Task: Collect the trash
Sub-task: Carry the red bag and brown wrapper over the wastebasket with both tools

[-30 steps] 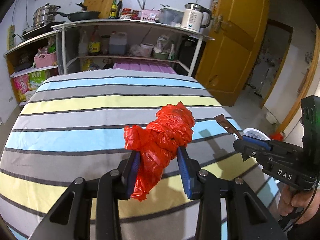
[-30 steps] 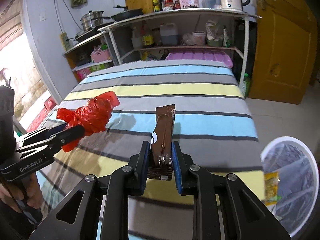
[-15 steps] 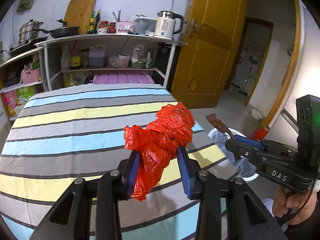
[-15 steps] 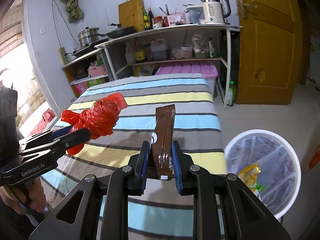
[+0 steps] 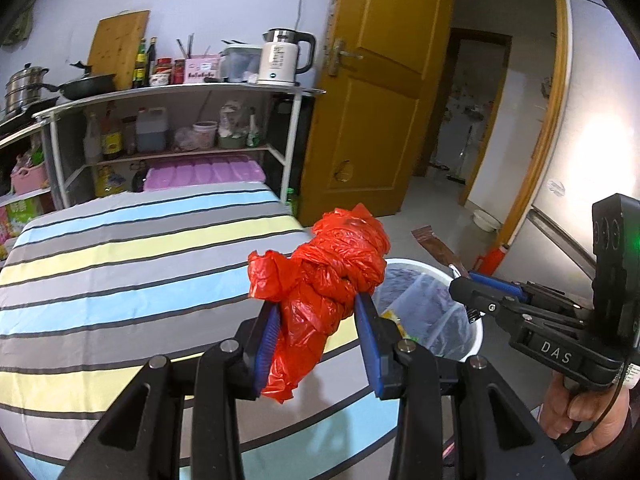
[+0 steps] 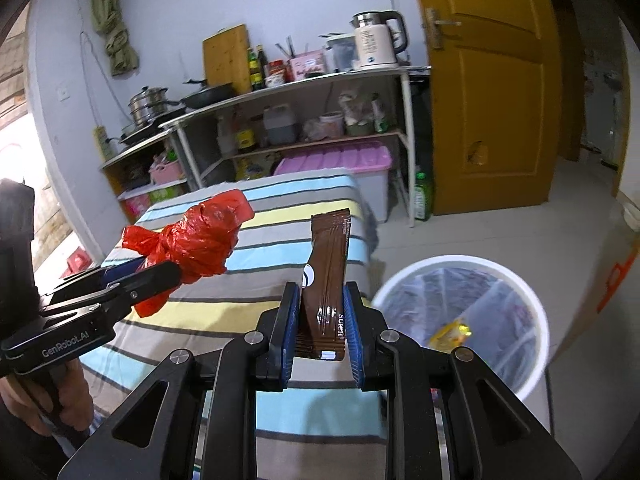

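My left hand-held gripper (image 5: 316, 336) pinches the knotted red bag (image 5: 328, 276), my right hand-held gripper (image 6: 320, 330) clamps the brown sachet (image 6: 326, 276), and both have swung off the striped bed (image 5: 120, 264) toward the white bin (image 6: 460, 312), so dropping looks next.

Lettering on the two grippers and the sachet

"DAS" stands in white on the right gripper (image 5: 464, 286); "GenRobot.AI" on the left gripper (image 6: 176, 270); the brown sachet (image 6: 326, 280) carries small white letters, too partial to read surely.
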